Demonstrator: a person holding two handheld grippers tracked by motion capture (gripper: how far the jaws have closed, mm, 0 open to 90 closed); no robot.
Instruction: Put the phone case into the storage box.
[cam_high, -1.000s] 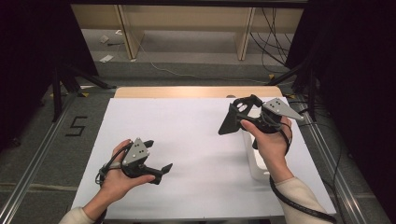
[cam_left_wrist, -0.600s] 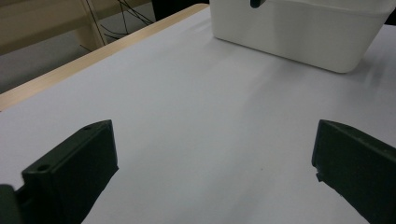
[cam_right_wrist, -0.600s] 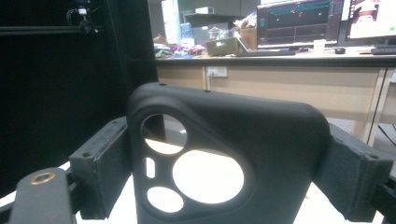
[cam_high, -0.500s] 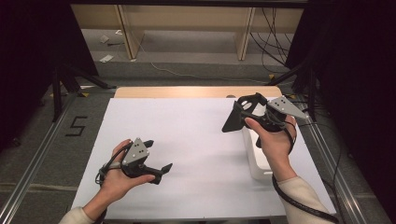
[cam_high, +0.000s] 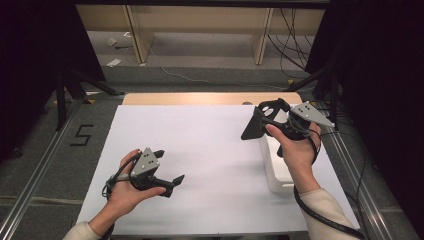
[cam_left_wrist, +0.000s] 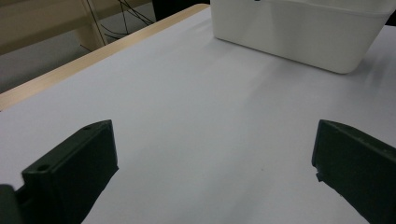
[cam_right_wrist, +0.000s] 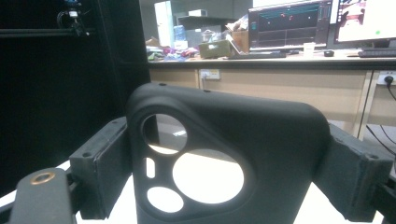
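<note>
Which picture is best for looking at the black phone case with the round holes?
The right gripper view. There the black phone case stands close up, clamped between the right gripper's jaws, its camera cut-outs clear. In the high view it is a small dark shape that the right gripper holds up over the white bin.

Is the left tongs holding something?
No, the left tongs are wide open, with just bare white table between the jaws.
</note>
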